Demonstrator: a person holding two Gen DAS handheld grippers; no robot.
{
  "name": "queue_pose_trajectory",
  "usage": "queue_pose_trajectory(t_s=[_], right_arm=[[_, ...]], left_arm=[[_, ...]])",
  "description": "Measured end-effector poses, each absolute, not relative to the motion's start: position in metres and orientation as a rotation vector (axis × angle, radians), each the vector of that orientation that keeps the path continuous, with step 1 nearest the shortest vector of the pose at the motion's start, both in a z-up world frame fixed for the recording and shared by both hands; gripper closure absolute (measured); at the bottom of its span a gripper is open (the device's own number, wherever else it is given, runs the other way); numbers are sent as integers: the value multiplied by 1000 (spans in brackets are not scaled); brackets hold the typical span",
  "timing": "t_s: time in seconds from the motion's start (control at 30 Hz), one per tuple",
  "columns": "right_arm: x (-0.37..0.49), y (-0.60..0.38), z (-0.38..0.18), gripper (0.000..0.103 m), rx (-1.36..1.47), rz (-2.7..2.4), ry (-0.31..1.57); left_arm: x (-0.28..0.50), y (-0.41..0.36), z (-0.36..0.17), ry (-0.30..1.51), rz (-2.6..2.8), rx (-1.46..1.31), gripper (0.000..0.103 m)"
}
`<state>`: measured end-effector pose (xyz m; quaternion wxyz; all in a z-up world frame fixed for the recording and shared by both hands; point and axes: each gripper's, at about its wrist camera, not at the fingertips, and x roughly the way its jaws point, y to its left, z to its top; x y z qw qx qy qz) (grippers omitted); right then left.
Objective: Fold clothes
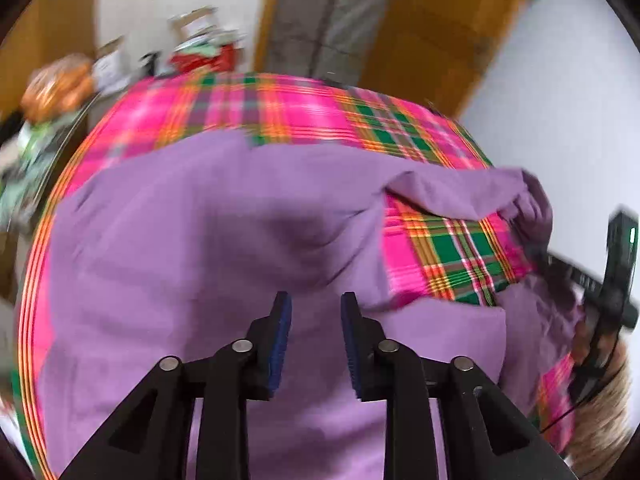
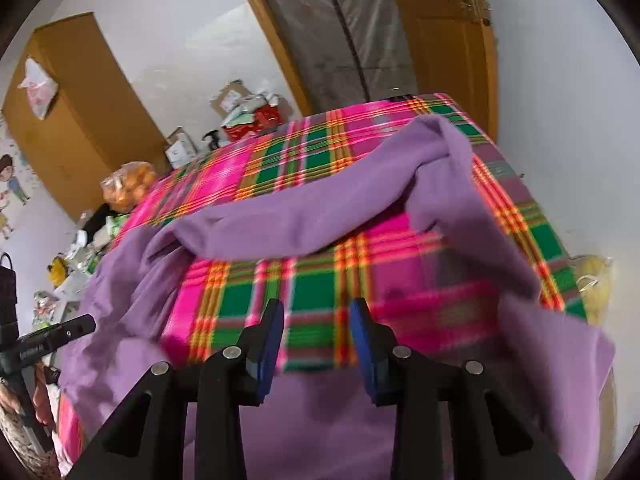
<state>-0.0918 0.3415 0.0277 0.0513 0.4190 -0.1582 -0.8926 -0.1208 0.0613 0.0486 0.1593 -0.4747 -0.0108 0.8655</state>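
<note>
Purple cloth garment (image 1: 208, 240) spread rumpled on pink-green plaid blanket (image 1: 288, 108); left gripper (image 1: 316, 336) and right gripper (image 2: 317, 340) above, fingers apart, grasping nothing.

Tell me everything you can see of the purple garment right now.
The purple garment is plain lilac, soft matte fabric with no print visible. It lies spread but rumpled on the pink-and-green plaid cloth, with folds and a loop of fabric, maybe a sleeve, arching over a bare plaid patch. The left tool and right tool are both open above it, gripping nothing.
</note>
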Motion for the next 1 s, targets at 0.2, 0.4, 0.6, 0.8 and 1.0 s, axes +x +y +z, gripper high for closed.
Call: queue_pose_trajectory(t_s=[0.2,0.4,0.6,0.8,1.0], right_arm=[[-134,365,6,57,1343,-2694,-594],[-164,385,-7,55,1329,-2695,-743],[-187,395,-13,55,1312,-2715,-807],[-201,395,-16,88,1323,-2744,-806],[-191,398,1,97,1245,-2798,-788]], left_arm=[[-145,96,36,134,2476,-1361,74],[-163,121,25,256,2482,-1368,74],[-171,125,10,331,2498,-1394,74],[-173,131,10,360,2513,-1359,74],[-173,126,9,342,2478,-1333,89]])
